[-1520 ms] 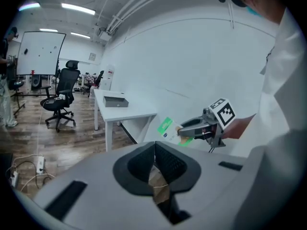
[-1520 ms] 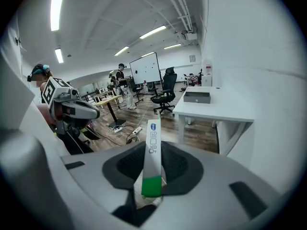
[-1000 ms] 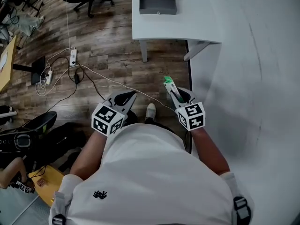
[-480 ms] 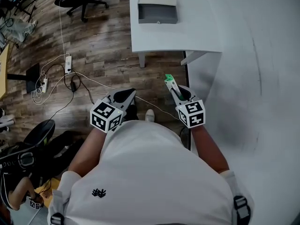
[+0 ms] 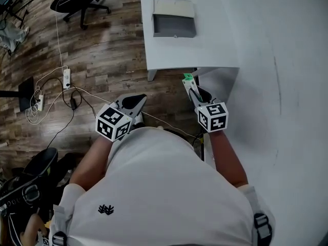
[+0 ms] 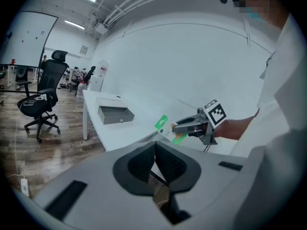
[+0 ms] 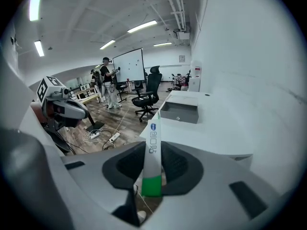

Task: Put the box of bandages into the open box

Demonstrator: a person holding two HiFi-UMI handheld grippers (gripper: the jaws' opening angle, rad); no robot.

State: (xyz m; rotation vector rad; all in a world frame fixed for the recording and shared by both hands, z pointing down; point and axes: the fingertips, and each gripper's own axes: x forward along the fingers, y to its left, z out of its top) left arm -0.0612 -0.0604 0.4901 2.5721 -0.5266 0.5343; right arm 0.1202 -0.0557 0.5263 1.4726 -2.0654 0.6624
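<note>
- Right gripper [image 7: 152, 172] grasps the white-and-green box of bandages [image 7: 152, 150] edge-on.
- Left gripper [image 6: 154, 163] is clenched, with nothing in it.
- Grey open box [image 5: 174, 25] sits on the white table [image 5: 233, 40], at 12 o'clock.

The head view looks steeply down from above the person's shoulders, with the wooden floor [image 5: 92, 50] at left and the white worktop [image 5: 220, 40] far and to the right. The left gripper [image 5: 134, 101] view sits low and faces right, across to the right gripper [image 6: 175, 127] nearby. The right gripper view faces far along its own jaws, with the box of bandages [image 7: 152, 143] very near its lens and the left gripper at its left edge. All three views share the open box [image 5: 174, 18] on the far worktop.
</note>
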